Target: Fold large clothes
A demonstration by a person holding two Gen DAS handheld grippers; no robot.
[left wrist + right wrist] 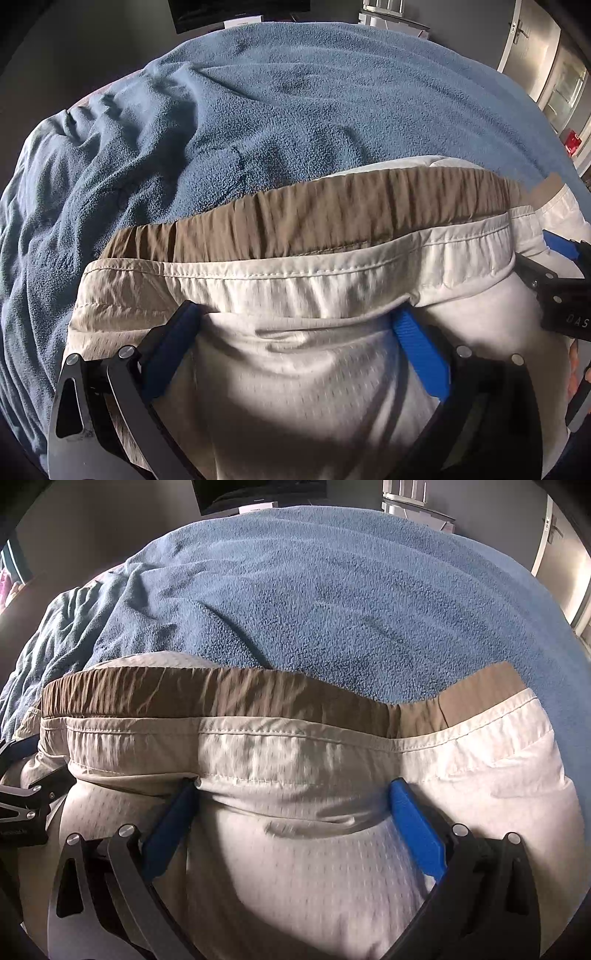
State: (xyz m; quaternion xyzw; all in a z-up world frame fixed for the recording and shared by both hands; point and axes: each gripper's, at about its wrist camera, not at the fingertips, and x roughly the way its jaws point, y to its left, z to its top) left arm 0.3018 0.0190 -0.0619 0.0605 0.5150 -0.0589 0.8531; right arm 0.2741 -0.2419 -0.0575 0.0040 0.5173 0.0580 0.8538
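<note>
A pair of beige shorts [295,369] with a brown elastic waistband [314,218] lies on a blue fleece blanket [258,110]. My left gripper [295,317] is wide open, its blue fingers [417,350] resting on the pale fabric just below the waistband seam. My right gripper [295,794] is also wide open, its blue fingers [413,827] on the same shorts [303,867] below the waistband [221,694]. The right gripper's body shows at the right edge of the left wrist view [561,295]. Neither gripper pinches any cloth.
The blue blanket [332,590] covers the bed and is rumpled on the left. A dark screen [240,11] and a shelf stand beyond the far edge. A door [532,37] is at the far right.
</note>
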